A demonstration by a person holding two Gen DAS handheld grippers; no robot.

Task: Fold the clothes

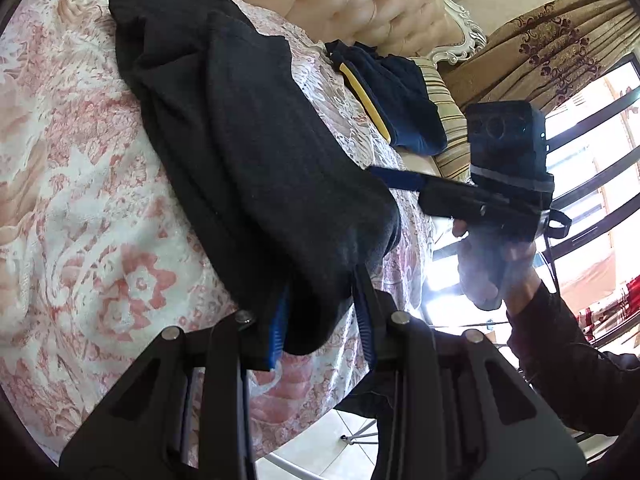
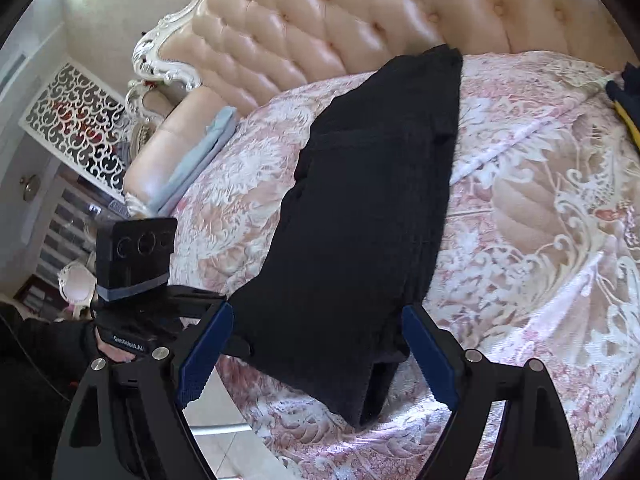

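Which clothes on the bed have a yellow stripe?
The navy garment lying by the headboard, beyond the black garment. It has a yellow band along its edge; the black one is plain, and the pale blue one too.

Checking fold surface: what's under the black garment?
The black garment lies on the pink floral bedspread. Its near end is raised in the left hand-held gripper. Anything beneath its middle is covered.

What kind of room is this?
Most likely a bedroom: there is a bed with a pink floral bedspread, a tufted headboard, and curtains by a window.
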